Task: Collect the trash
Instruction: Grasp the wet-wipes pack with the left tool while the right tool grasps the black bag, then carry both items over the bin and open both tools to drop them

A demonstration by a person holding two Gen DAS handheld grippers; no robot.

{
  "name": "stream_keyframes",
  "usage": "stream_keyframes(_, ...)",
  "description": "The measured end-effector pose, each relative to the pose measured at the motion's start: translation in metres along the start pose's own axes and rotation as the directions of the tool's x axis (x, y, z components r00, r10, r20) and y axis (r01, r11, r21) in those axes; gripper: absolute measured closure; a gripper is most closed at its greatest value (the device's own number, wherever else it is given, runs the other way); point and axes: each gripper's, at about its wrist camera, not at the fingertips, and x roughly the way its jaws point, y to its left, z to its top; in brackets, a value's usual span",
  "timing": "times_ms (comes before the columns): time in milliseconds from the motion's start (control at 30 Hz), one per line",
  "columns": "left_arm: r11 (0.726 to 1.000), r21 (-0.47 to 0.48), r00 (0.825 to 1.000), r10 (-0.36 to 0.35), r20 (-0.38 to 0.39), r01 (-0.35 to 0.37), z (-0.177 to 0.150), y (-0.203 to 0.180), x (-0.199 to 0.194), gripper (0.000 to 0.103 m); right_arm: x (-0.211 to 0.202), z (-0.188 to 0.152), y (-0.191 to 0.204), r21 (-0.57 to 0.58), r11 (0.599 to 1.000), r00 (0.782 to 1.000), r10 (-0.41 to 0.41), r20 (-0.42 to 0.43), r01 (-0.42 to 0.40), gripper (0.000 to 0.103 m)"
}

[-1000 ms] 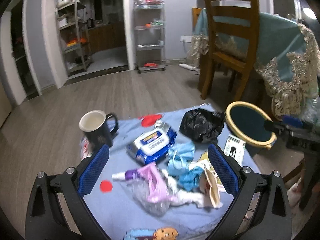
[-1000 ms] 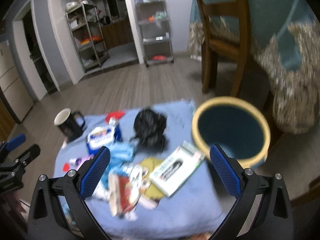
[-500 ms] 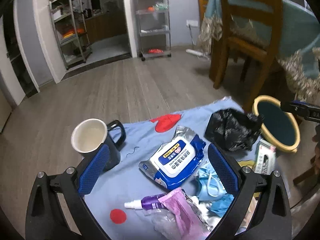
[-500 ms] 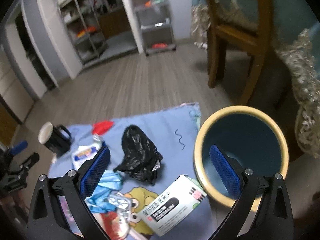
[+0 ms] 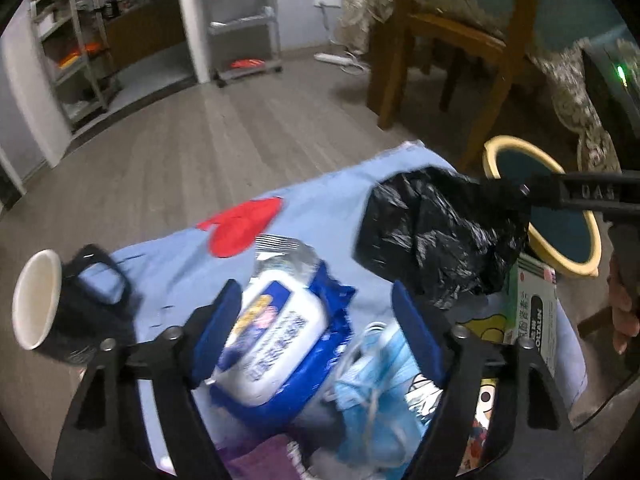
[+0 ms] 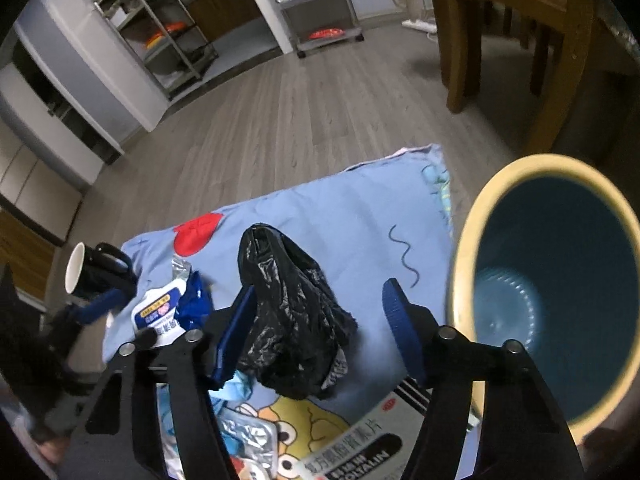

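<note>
Jaws closing; box reads "VOLTALIN"

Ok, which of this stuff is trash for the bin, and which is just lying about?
Trash job: black bag, wipes pack, blue masks, medicine box, bin.
Lying about: mug, blue cloth, chair, shelving.

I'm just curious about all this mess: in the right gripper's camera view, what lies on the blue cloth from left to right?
Mug → wipes pack → black bag → bin, which stands off the cloth's right edge.
</note>
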Motion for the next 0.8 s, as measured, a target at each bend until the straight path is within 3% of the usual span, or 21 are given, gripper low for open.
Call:
stream_keyframes(67, 1.000, 0.018, 1.000, -0.006, -0.024, 0.006, -0.001, -0.007, 0.011, 0.039, 0.004, 0.001, 0.001, 0.003, 1.000, 1.000, 0.010, -0.011, -0.010, 0.040)
stream_keyframes(133, 0.999, 0.037, 0.997, -0.004, -0.072, 0.006, -0.002, -0.012, 0.025, 0.056, 0.010, 0.000, 0.006, -0.017, 1.000, 1.000, 0.003, -0.029, -0.004, 0.043)
stream_keyframes(167, 0.999, 0.046, 0.995, 0.000, -0.095, 0.004, -0.003, -0.014, 0.031, 0.060, 0.013, -0.001, 0.008, -0.027, 1.000, 0.999, -0.003, -0.039, 0.002, 0.048)
stream_keyframes(233, 0.998, 0.057, 0.993, 0.012, -0.119, -0.005, -0.006, -0.014, 0.036, 0.089, 0.018, -0.002, 0.010, -0.041, 0.999, 0.998, -0.002, -0.062, 0.000, 0.070)
stream_keyframes(333, 0.997, 0.077, 0.994, 0.031, -0.107, -0.023, -0.006, -0.013, 0.030, 0.091, 0.018, -0.004, 0.012, -0.056, 0.998, 0.997, -0.016, -0.080, 0.011, 0.086)
stream_keyframes(400, 0.995, 0.088, 0.996, 0.045, -0.078, -0.038, -0.005, -0.012, 0.020, 0.092, 0.008, -0.004, 0.012, -0.060, 0.998, 0.998, -0.019, -0.057, 0.016, 0.090)
stream_keyframes(633, 1.000, -0.001, 0.999, 0.018, 0.031, -0.018, 0.009, 0.008, -0.034, 0.094, -0.047, -0.007, 0.024, -0.087, 0.996, 0.998, 0.035, 0.050, -0.031, 0.093)
stream_keyframes(800, 1.000, -0.002, 0.991, 0.009, 0.136, -0.009, 0.018, 0.003, -0.082, 0.094, -0.102, -0.010, 0.038, -0.171, 0.985, 0.991, 0.023, 0.128, -0.001, 0.093)
